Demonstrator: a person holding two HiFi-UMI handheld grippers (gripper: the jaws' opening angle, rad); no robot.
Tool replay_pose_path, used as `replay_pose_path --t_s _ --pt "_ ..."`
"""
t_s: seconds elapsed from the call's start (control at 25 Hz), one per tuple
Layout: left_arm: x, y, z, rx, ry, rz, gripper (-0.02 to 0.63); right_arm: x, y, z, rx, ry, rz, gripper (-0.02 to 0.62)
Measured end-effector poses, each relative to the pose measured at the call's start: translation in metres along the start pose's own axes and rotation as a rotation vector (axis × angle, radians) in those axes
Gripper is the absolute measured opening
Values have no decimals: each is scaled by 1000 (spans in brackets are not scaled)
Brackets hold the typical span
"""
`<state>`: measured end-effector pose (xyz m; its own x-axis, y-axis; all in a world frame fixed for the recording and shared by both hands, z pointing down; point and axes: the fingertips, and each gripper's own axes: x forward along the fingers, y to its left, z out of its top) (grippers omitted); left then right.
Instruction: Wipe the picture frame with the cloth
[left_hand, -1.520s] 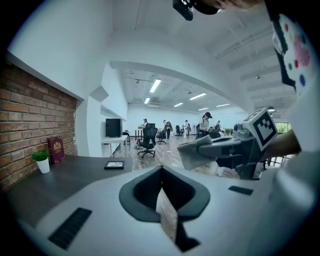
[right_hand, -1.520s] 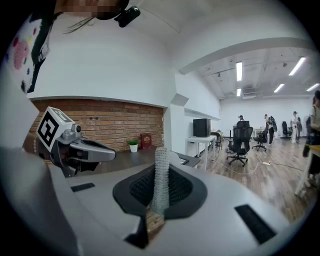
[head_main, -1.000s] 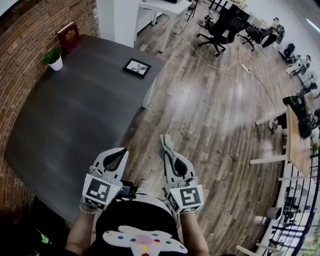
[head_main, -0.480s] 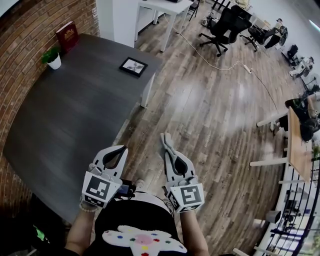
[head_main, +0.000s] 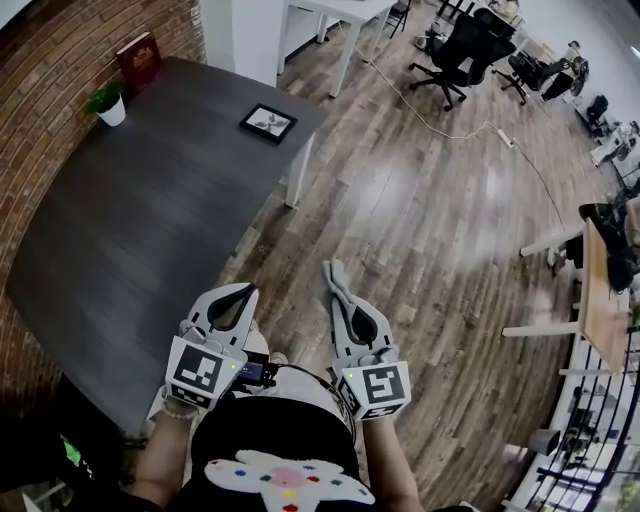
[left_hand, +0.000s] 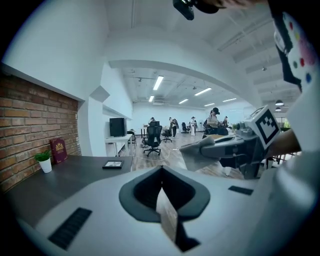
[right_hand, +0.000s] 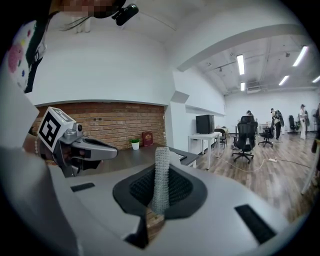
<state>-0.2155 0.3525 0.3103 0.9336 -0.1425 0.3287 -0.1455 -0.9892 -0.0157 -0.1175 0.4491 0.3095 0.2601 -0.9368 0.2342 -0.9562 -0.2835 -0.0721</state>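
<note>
Jaws of right gripper around cloth

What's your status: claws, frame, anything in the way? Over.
Left claw shut, empty. Right claw shut on grey knitted cloth. Black picture frame flat on dark grey table, far corner, untouched. Nothing stands between claws and frame.

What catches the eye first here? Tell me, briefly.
The right tongs, low in the head view, are shut on a grey cloth that sticks out past their tips. The picture frame lies at the far corner of the dark table, far from the cloth.
</note>
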Motion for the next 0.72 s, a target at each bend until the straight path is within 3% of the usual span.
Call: replay_pose_path --t_s 0.4,0.72 --pt "34 20 5 1 -10 -22 9 23 -20 -6 14 17 -29 25" --pt "93 71 18 -6 -18 -32 9 84 -54 4 -1 42 -46 25"
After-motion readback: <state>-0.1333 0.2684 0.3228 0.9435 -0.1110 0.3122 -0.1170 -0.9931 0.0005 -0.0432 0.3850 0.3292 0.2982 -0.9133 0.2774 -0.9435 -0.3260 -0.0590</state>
